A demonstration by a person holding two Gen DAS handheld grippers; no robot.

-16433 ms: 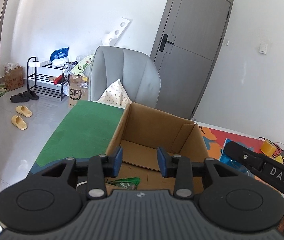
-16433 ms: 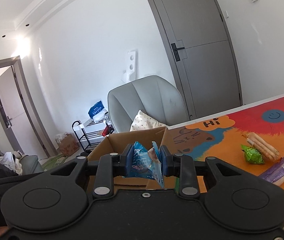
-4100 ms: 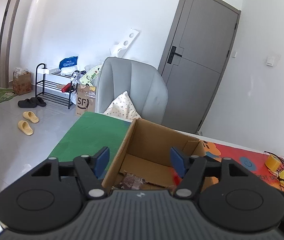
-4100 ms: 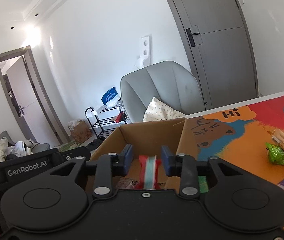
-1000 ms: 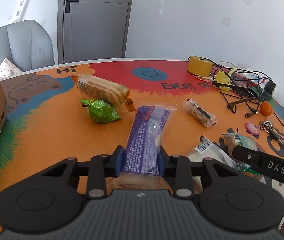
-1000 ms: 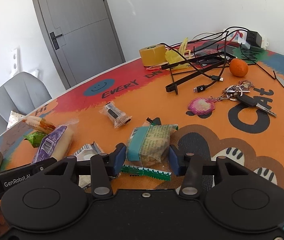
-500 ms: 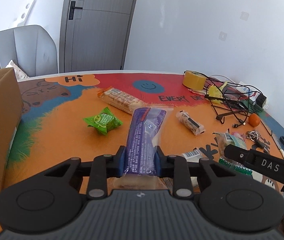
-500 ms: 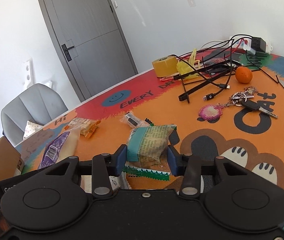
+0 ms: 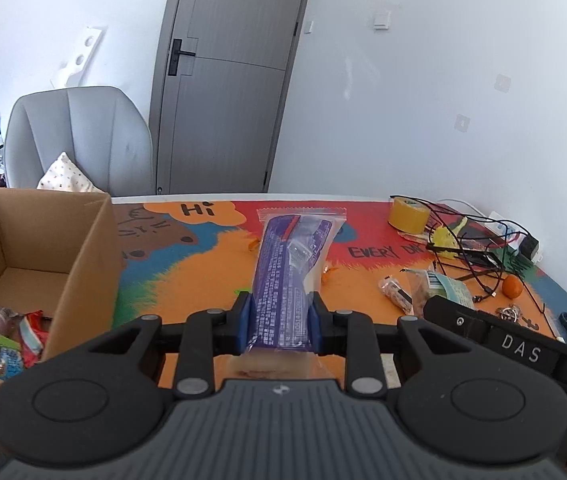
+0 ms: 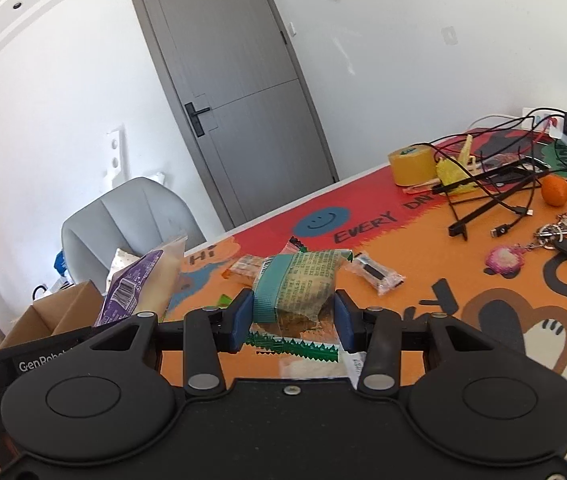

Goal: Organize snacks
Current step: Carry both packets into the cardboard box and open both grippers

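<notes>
My left gripper is shut on a long purple snack packet and holds it up above the table; the packet also shows in the right wrist view. My right gripper is shut on a green-wrapped cake packet, also lifted. The open cardboard box stands at the table's left end with several snacks inside; its corner shows in the right wrist view. A small clear-wrapped snack and an orange biscuit pack lie on the mat.
The colourful mat covers the table. At the right are a yellow tape roll, black cables and a stand, an orange fruit, keys. A grey chair stands behind the box.
Both grippers have risen with their packets and swung left, so the cardboard box is now in the left wrist view.
</notes>
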